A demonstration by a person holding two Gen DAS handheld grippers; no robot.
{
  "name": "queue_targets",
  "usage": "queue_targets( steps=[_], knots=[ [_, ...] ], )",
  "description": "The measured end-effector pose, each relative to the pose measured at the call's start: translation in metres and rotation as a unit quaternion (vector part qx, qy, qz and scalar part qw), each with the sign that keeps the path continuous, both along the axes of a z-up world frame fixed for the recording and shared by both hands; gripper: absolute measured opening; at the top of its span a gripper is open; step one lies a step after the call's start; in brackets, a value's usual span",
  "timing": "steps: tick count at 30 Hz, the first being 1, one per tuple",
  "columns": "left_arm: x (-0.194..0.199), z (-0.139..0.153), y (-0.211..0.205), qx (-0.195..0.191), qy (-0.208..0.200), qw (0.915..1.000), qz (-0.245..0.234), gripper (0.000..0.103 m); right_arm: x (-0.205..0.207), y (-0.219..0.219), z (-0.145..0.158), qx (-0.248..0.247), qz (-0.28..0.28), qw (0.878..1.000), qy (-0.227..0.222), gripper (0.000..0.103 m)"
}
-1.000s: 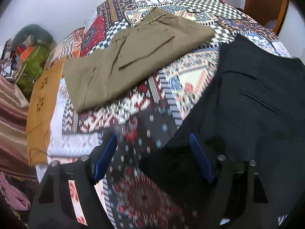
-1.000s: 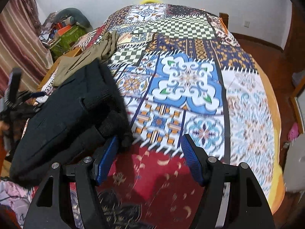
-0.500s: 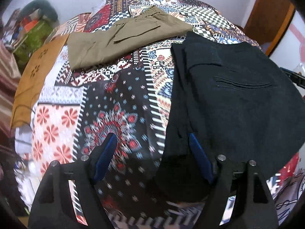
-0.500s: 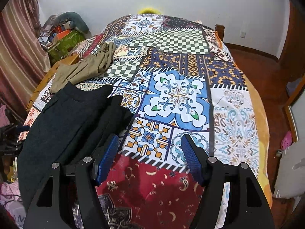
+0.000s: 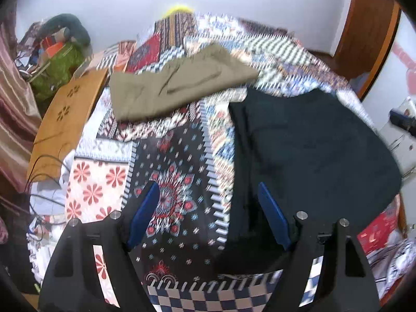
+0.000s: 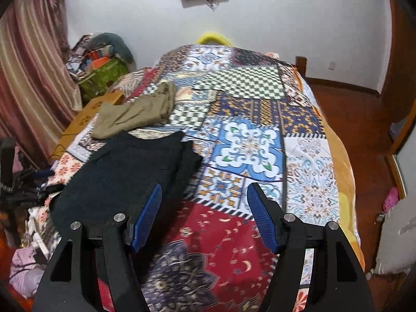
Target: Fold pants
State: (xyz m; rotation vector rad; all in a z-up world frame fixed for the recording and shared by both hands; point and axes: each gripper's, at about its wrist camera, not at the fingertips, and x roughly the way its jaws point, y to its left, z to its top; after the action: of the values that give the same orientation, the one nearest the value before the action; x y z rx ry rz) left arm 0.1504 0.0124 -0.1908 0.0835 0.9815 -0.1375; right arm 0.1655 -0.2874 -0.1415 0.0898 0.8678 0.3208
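Black pants lie folded in a flat block on the patchwork bed cover; they also show in the right wrist view. Khaki pants lie folded farther back, and also show in the right wrist view. My left gripper is open and empty, raised above the bed with the black pants' near left edge between and beyond its fingers. My right gripper is open and empty, raised above the bed, with the black pants just left of its left finger.
The patchwork bed cover fills both views. A wooden board lies along the bed's left side. Bags and clutter stand at the far left corner by a curtain. Wooden floor lies to the right.
Both grippers have pulled back and up from the black pants, which now lie flat. The views widen toward the wall. Both stay open.
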Motion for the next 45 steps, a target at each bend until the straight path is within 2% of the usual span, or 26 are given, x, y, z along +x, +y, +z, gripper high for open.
queue_targets(
  steps=[5, 8, 10, 14, 16, 20, 23, 27, 30, 31, 35, 38, 41, 45],
  knots=[
    [0.001, 0.008, -0.024, -0.019, -0.013, 0.9990, -0.037, 0.080, -0.011, 0.027, 0.001, 0.015, 0.032, 0.999, 0.001, 0.065],
    [0.003, -0.010, -0.043, 0.007, -0.006, 0.9982, -0.059, 0.080, -0.014, 0.045, -0.011, 0.009, 0.058, 0.998, 0.011, 0.065],
    [0.005, -0.028, -0.051, 0.041, -0.001, 0.9973, -0.061, 0.081, -0.013, 0.051, -0.023, 0.003, 0.066, 0.997, 0.024, 0.065],
    [0.002, -0.035, -0.040, 0.029, -0.010, 0.9982, -0.052, 0.089, -0.011, 0.048, -0.049, 0.014, 0.064, 0.996, 0.058, 0.065],
    [0.000, -0.033, -0.032, 0.022, -0.013, 0.9984, -0.051, 0.089, -0.013, 0.041, -0.050, 0.025, 0.059, 0.996, 0.058, 0.065],
    [-0.003, -0.031, -0.028, 0.024, -0.015, 0.9981, -0.054, 0.089, -0.018, 0.027, -0.045, 0.011, 0.037, 0.998, 0.052, 0.065],
    [-0.006, -0.026, -0.026, 0.038, -0.024, 0.9976, -0.053, 0.089, -0.022, 0.019, -0.041, 0.009, 0.027, 0.998, 0.051, 0.065],
    [-0.006, -0.015, -0.014, 0.066, -0.039, 0.9967, -0.028, 0.088, -0.025, 0.015, -0.029, 0.002, 0.016, 0.999, 0.040, 0.065],
    [-0.008, -0.001, -0.006, 0.049, -0.056, 0.9969, -0.025, 0.088, -0.026, 0.019, -0.015, -0.011, 0.012, 1.000, 0.022, 0.065],
    [-0.008, 0.002, -0.007, 0.047, -0.062, 0.9966, -0.025, 0.088, -0.025, 0.020, -0.012, -0.012, 0.011, 1.000, 0.019, 0.067],
    [-0.005, 0.014, -0.016, 0.032, -0.086, 0.9950, -0.040, 0.089, -0.017, 0.029, -0.003, -0.003, 0.008, 1.000, 0.017, 0.067],
    [0.002, 0.014, -0.028, 0.012, -0.080, 0.9951, -0.056, 0.089, -0.012, 0.035, -0.003, -0.003, 0.003, 1.000, 0.017, 0.067],
    [0.007, 0.006, -0.040, 0.016, -0.075, 0.9949, -0.066, 0.089, -0.009, 0.042, -0.005, -0.014, -0.004, 1.000, 0.009, 0.067],
    [0.017, -0.010, -0.047, 0.006, -0.040, 0.9960, -0.079, 0.089, -0.008, 0.042, -0.012, 0.012, 0.003, 1.000, 0.016, 0.070]
  ],
)
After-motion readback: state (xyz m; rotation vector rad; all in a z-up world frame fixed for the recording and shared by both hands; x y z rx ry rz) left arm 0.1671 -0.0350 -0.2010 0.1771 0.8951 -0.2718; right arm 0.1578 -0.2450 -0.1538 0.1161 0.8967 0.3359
